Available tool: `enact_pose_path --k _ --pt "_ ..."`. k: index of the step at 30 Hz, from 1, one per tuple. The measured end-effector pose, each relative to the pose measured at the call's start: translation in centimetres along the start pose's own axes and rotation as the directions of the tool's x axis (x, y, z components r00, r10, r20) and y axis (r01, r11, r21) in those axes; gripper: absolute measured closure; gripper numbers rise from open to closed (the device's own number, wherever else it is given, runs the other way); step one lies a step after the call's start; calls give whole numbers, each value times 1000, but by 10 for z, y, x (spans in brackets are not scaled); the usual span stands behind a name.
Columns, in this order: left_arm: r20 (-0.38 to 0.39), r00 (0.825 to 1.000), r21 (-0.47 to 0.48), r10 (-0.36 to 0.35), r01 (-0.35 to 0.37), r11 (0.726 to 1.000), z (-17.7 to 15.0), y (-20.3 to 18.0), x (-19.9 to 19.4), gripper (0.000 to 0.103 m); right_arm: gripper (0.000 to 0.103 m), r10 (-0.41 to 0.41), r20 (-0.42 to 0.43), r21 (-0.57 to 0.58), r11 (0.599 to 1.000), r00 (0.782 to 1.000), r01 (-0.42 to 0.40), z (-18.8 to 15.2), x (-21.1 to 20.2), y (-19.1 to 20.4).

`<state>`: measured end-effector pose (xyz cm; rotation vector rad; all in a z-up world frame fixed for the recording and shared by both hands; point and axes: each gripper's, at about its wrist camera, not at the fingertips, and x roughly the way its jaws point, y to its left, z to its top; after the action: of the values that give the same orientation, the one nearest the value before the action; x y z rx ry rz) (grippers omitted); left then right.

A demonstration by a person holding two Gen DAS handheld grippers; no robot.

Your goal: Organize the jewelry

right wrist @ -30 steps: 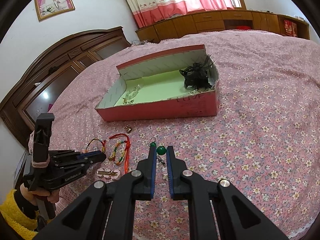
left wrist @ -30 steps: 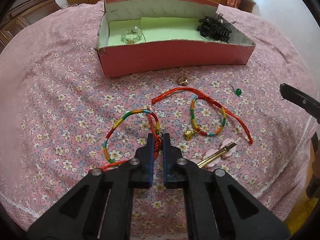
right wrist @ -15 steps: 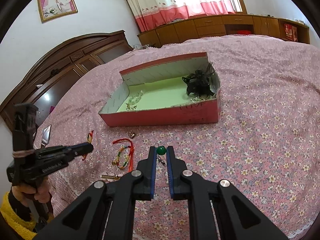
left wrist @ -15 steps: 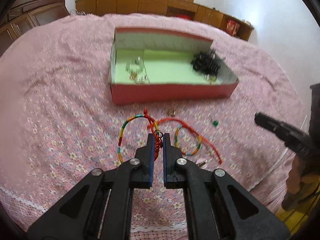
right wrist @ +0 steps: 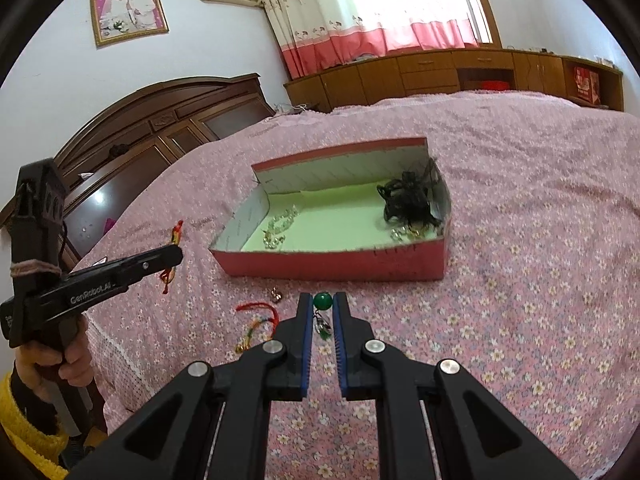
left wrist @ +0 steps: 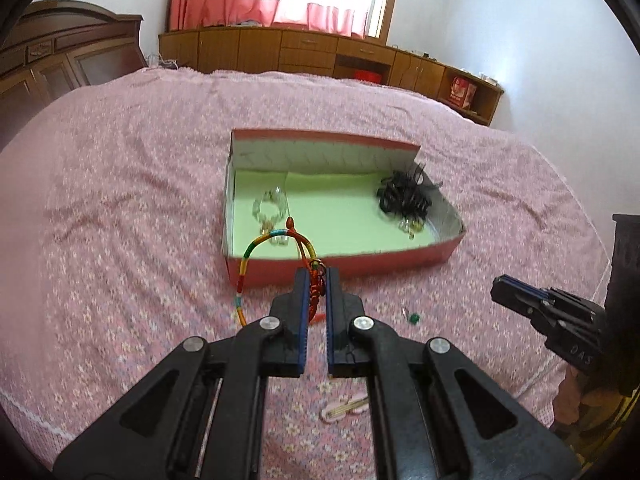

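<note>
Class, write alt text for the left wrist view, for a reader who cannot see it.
The left claw is shut on a rainbow cord bracelet, lifted in front of an open red box on a pink floral bedspread. The box holds a clear bead bracelet and black hair clips; the right claw shows at right.

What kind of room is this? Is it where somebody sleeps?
Most likely a bedroom. The jewelry box sits on a big bed with a pink flowered bedspread, a carved wooden headboard stands behind it, and a framed wedding photo hangs on the wall.

Pink floral bedspread (right wrist: pixel 520 240), dark wooden headboard (right wrist: pixel 168 120), low wooden cabinets (left wrist: pixel 280 50), sunlit pink curtains (right wrist: pixel 380 12)
</note>
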<state>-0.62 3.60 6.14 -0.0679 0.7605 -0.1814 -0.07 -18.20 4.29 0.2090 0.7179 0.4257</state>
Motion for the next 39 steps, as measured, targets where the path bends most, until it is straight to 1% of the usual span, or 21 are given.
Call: enact_pose_path --k 6,11,14,18,22,25,27,29,32,39 --pt "38 999 5 -2 2 1000 22 0 8 103 92 1 36 -36 999 999 0 19 2 5" --pt "50 999 -11 -9 10 1000 38 5 22 103 92 -11 77 -60 998 997 16 40 7 6" --pt "47 999 -26 -2 3 1000 46 10 35 103 92 -30 97 -59 998 995 36 53 13 3" --pt "27 1000 -66 -5 7 998 51 18 53 103 92 -55 98 -33 998 994 59 66 26 -9" --pt "-1 1000 -67 11 -11 998 51 22 69 103 92 -98 63 -3 995 993 98 75 46 -26" --pt "-42 999 -72 17 -20 997 49 25 84 103 92 -129 19 2 992 991 129 78 60 -37" --pt "-74 997 -65 19 -24 998 46 25 94 103 92 -149 -14 1 989 989 149 79 69 -43" --pt "-113 993 -55 37 -44 998 43 24 104 103 92 -164 -48 -4 986 985 164 79 78 -48" --pt "-147 988 -48 47 -55 997 40 25 114 103 92 -185 -96 -15 983 978 184 76 90 -54" --pt "-189 980 -52 62 -73 996 34 32 127 103 91 -215 -163 -38 977 963 212 71 109 -57"
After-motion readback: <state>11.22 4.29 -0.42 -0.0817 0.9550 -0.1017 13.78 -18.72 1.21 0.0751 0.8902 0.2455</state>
